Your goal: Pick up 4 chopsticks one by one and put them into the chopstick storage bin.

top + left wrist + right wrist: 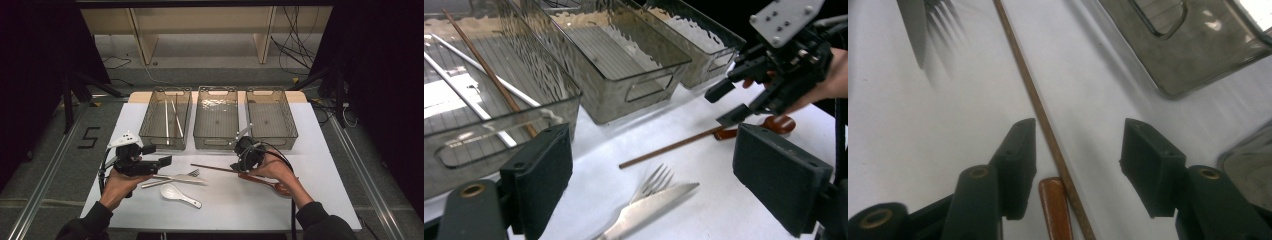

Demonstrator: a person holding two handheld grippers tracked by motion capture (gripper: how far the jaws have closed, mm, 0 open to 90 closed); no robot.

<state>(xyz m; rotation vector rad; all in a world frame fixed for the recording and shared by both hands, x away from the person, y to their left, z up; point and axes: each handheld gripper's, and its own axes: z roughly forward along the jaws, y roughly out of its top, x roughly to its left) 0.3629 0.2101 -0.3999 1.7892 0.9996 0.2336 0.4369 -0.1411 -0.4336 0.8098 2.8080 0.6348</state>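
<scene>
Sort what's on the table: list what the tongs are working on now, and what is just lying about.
In hand:
right tongs, open over the brown chopstick
left bin, holding chopsticks

Lying about:
wooden spoon
fork
knife
white spoon
middle bin
right bin
left tongs, open

- Table [325, 165]: plain white top, centre of the high view.
- Three trays [216, 118], upper centre: smoky grey see-through plastic with a rippled pattern on the walls and fine ridges on the floor.
- Two white chopsticks [167, 120] in the left tray, with a brown one beside them.
- Brown chopstick [1034, 95] on the table: reddish-brown wood.
- Wooden spoon [265, 181], lower right: glossy red-brown.
- Soup spoon [176, 194], lower centre: white.
- Fork [652, 182] and knife [651, 205]: shiny silver.
- Right gripper [1078, 150] and left gripper [651, 175]: black jaws, brass-coloured rivets, pale grey top plates.
- Sleeves [320, 220], bottom edge: black.
</scene>
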